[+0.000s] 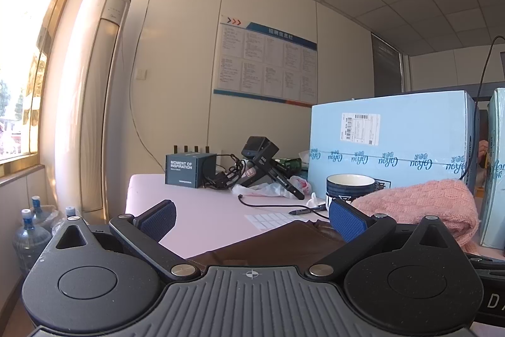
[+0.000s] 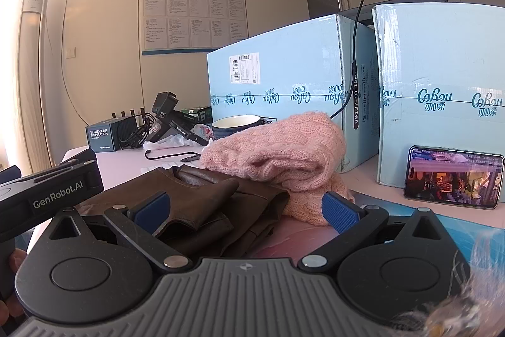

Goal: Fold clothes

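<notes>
A brown garment (image 2: 202,204) lies folded on the pale table (image 2: 126,163), its near part between my right gripper's spread blue pads. A pink knitted garment (image 2: 277,153) is bunched just behind and right of it, partly resting on the brown one. My right gripper (image 2: 246,210) is open and low over the brown cloth, holding nothing. My left gripper (image 1: 252,218) is open too, with the brown garment (image 1: 277,245) below its jaws and the pink knit (image 1: 423,204) to the right. In the right wrist view, the left gripper's black body (image 2: 47,195) shows at the left edge.
Two light blue cartons (image 2: 284,84) (image 2: 442,90) stand behind the clothes, a phone (image 2: 453,176) leaning on the right one. A bowl (image 1: 350,183), cables, a black box (image 1: 186,168) and a spare gripper (image 1: 268,166) crowd the table's far side. Water bottles (image 1: 28,229) stand on the floor left.
</notes>
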